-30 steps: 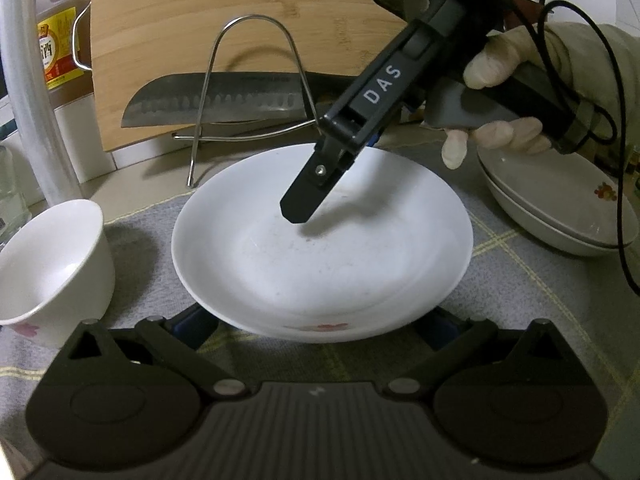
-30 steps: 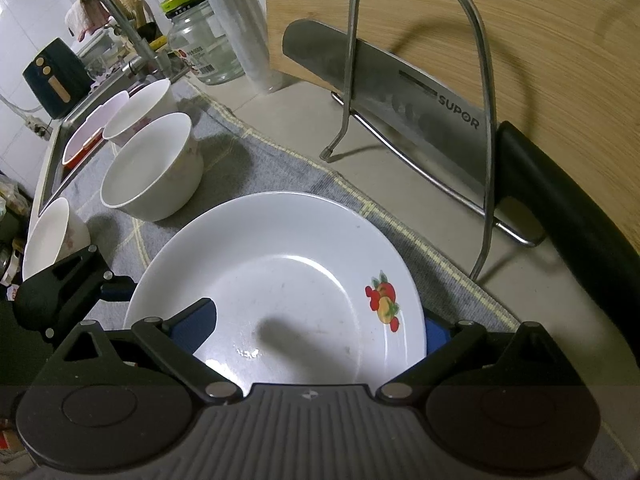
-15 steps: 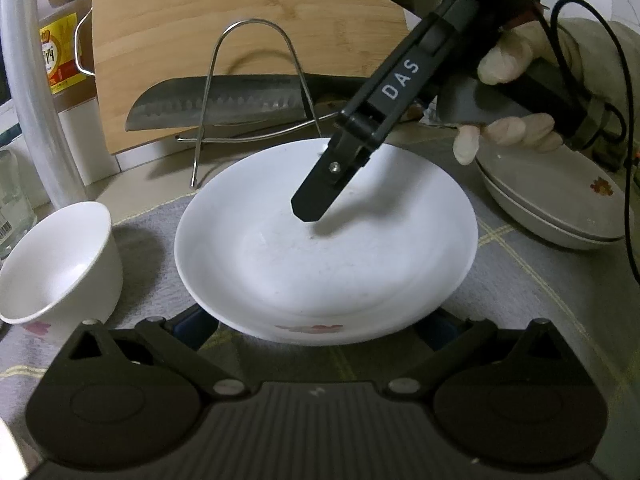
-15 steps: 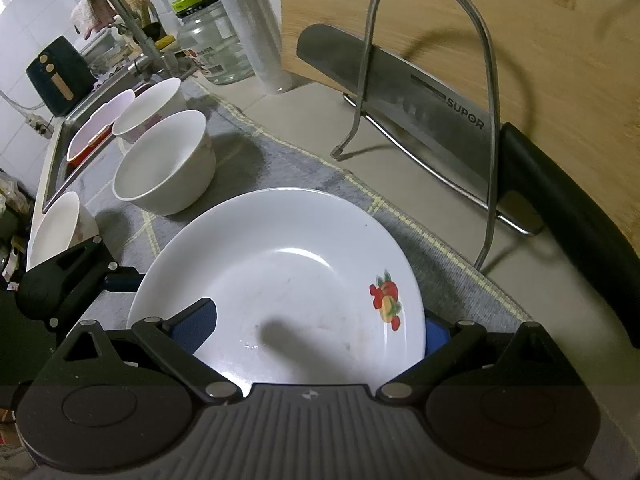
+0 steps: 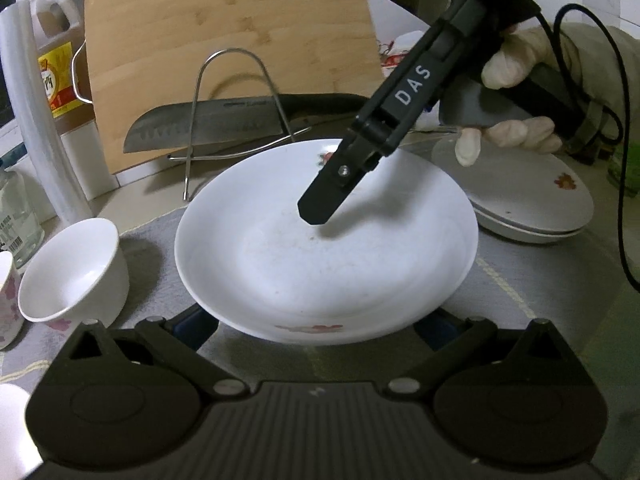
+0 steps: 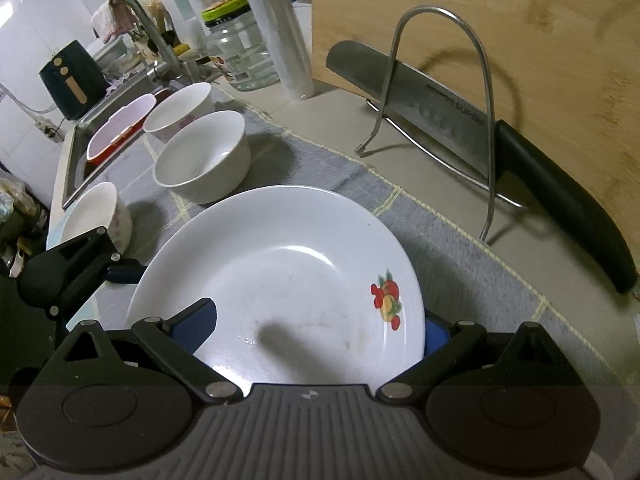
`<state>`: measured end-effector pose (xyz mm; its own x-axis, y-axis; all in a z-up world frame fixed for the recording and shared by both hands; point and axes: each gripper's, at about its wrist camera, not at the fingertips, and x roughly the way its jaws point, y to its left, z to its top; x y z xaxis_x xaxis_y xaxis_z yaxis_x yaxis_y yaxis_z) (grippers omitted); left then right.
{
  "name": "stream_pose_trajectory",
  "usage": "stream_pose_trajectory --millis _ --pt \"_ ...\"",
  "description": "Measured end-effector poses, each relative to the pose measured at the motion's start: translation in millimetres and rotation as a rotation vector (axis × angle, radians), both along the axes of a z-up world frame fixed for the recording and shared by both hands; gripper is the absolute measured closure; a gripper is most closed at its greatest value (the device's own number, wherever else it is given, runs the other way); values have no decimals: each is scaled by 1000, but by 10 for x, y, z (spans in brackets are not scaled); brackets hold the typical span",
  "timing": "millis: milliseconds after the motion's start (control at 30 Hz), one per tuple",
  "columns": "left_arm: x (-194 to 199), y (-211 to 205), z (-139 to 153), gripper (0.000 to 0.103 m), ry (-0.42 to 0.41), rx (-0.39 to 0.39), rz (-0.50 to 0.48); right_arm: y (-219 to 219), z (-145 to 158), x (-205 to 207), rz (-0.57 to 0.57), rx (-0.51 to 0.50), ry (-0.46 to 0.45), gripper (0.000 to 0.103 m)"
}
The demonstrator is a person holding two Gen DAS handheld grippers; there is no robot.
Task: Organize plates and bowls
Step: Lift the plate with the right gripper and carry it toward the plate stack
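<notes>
A white plate (image 5: 304, 272) with a fruit print (image 6: 386, 296) is held just above the grey cloth, between both grippers. My left gripper (image 5: 314, 322) is open. Both its blue pads are tucked under the plate's near rim; its body shows at the left in the right wrist view (image 6: 60, 272). My right gripper (image 6: 316, 328) is also wide open and straddles the opposite rim. One of its fingers (image 5: 320, 208) hangs over the plate's inside and the other is hidden beneath. A stack of similar plates (image 5: 528, 200) lies to the right.
Several white bowls (image 6: 200, 156) stand on the cloth towards the sink (image 6: 80, 148). A wire rack (image 5: 236, 120) holding a knife (image 6: 440, 120) stands before a leaning cutting board (image 5: 228, 40). Bottles and a jar (image 6: 240, 56) line the back. A gloved hand (image 5: 516, 132) grips the right tool.
Both grippers and the plate have shifted together away from the bowls, towards the plate stack. The plate keeps its place between the fingers.
</notes>
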<state>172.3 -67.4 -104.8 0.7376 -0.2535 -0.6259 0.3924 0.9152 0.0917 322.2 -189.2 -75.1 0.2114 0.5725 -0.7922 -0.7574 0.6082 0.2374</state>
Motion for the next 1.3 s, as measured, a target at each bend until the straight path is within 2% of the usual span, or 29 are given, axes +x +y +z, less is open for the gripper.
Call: stream_pose_trajectory --millis 567,1300 --pt "-307 -343 200 1 -24 20 -82 -548 189 -464 -68 45 -38 1" --pt "-278 -1203 258 1 -23 18 -317 -1699 168 -827 -297 31 -48 1"
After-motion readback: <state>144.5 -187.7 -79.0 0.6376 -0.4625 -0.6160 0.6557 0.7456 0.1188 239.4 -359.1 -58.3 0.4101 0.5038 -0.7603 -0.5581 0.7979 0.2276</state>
